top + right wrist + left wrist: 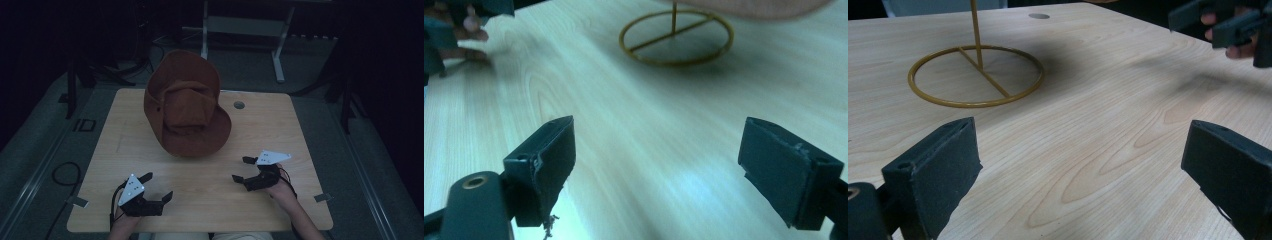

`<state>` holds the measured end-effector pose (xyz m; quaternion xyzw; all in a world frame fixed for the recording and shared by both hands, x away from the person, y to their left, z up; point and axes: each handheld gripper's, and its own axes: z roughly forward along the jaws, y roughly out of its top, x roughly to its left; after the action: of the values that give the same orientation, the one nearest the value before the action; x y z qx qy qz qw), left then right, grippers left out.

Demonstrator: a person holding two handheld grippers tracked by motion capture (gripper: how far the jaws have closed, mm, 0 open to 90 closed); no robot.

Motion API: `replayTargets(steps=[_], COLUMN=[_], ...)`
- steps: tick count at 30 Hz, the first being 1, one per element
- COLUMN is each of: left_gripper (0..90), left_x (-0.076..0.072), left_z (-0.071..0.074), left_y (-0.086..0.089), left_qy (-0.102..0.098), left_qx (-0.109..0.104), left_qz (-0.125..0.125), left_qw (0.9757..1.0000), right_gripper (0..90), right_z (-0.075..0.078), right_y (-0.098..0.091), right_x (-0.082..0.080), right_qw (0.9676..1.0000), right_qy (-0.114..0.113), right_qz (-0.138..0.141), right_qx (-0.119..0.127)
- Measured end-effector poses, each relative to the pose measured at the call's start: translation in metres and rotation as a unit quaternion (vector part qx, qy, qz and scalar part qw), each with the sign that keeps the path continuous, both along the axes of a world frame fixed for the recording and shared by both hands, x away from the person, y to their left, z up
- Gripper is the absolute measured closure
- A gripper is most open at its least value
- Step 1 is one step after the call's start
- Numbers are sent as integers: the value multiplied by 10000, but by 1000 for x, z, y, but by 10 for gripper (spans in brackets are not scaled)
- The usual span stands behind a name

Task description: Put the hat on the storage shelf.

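A brown wide-brimmed hat (187,107) hangs tilted on a thin gold stand at the middle of the wooden table (280,125). The stand's round wire base (975,75) rests on the tabletop, and its ring (676,37) sits under the hat's brim (754,7). My left gripper (157,187) is near the front left edge, open, with nothing between its jaws. My right gripper (243,169) is at the front right, also open and empty. Both grippers sit well short of the hat. In the left gripper view the right gripper (1215,25) shows at the top right.
A round cable hole (239,105) lies in the table behind the hat. Metal frame legs (277,55) stand on the grey floor beyond the table. A black cable loop (65,175) lies on the floor to the left.
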<state>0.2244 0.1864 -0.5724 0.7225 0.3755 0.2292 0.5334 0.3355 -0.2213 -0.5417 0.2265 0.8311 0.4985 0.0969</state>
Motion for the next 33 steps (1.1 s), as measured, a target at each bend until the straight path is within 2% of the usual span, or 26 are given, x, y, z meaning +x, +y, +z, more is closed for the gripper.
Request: replayTargets(steps=[5, 12, 20, 25, 29, 33], left_gripper=[26, 26, 26, 26, 26, 26], left_x=[-1, -1, -1, -1, 0, 0], left_z=[0, 0, 0, 0, 0, -1], left_y=[0, -1, 0, 0, 0, 0], left_qy=[-29, -31, -41, -34, -30, -24], left_qx=[-16, 16, 6, 30, 33, 32], left_qz=[-12, -22, -11, 5, 8, 8], left_qw=[10000, 10000, 10000, 10000, 10000, 10000], right_gripper=[145, 144, 145, 145, 145, 145], right_z=[-14, -21, -24, -25, -26, -28], right_y=[-12, -29, -51, -66, -73, -71], right_x=[-11, -21, -31, -33, -33, -32], right_qw=[9997, 9996, 9992, 9985, 9980, 9978], right_qy=[49, 147, 9, 14, 24, -10], right_qz=[-44, -120, -300, -492, -581, -562], right_qx=[-251, -223, -248, -236, -249, -338])
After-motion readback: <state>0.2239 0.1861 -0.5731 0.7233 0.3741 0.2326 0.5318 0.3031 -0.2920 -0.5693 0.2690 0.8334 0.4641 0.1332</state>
